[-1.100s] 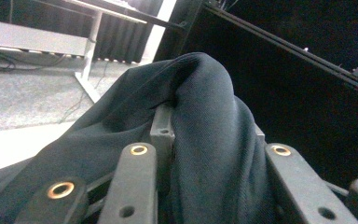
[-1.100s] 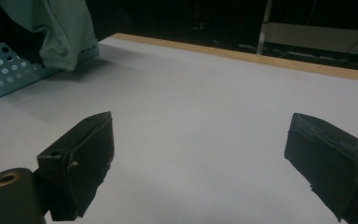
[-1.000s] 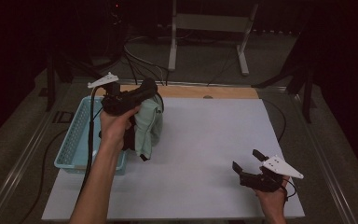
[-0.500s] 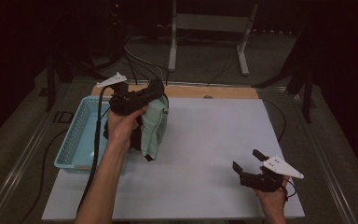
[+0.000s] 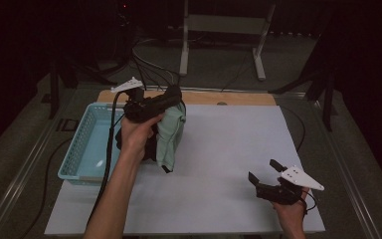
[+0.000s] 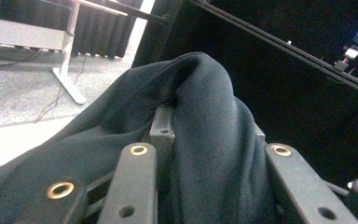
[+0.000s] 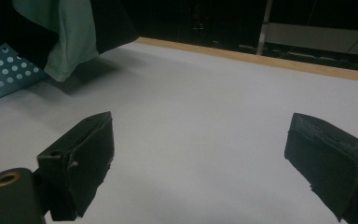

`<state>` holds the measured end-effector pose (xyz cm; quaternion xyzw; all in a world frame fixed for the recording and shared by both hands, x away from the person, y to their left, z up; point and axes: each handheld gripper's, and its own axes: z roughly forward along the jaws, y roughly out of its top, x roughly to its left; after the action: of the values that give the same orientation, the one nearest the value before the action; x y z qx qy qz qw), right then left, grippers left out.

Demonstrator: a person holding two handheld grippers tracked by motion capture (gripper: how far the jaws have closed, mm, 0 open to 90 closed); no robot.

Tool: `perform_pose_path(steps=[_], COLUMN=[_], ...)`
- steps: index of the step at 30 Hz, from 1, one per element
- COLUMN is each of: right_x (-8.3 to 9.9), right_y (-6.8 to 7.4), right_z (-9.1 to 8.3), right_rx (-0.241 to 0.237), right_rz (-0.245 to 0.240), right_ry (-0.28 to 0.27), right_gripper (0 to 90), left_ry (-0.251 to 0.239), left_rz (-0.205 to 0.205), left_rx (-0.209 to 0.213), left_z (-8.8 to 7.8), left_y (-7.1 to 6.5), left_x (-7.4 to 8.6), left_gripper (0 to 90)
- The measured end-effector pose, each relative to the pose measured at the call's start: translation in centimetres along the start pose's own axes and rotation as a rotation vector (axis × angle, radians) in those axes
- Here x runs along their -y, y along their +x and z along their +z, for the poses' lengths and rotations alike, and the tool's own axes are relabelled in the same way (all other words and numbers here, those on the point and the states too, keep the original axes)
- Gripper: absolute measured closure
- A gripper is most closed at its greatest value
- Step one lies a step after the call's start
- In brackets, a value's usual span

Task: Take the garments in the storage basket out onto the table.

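High view: blue basket (image 5: 82, 149) seems bare; left gripper (image 5: 171, 97) lifts cloth (image 5: 171, 134).

The tabletop (image 5: 229, 149) is bare between the hanging cloth (image 5: 171, 134) and the right claw (image 5: 264, 175), so a hand can pass there freely. On the left side the blue basket (image 5: 87, 144) stands beside the cloth and blocks a low path.

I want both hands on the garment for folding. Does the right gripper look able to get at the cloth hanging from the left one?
Probably yes. The right gripper is open and holds nothing, and bare table lies between it and the green cloth hanging from the left gripper.
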<state>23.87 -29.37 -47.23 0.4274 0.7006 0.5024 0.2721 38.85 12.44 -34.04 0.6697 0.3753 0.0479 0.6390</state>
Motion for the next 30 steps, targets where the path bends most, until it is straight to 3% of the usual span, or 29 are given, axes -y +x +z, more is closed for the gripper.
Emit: perform_pose_path(steps=[30], right_x=[0.0], right_y=[-0.1], right_z=[0.0], right_rx=[-0.001], right_rz=[0.000], right_ry=[0.000], right_gripper=[7.9], left_ry=[0.031], left_rz=[0.001], left_rx=[0.042], left_z=[2.9], left_y=[-1.0], left_x=[0.5], left_gripper=[68.8])
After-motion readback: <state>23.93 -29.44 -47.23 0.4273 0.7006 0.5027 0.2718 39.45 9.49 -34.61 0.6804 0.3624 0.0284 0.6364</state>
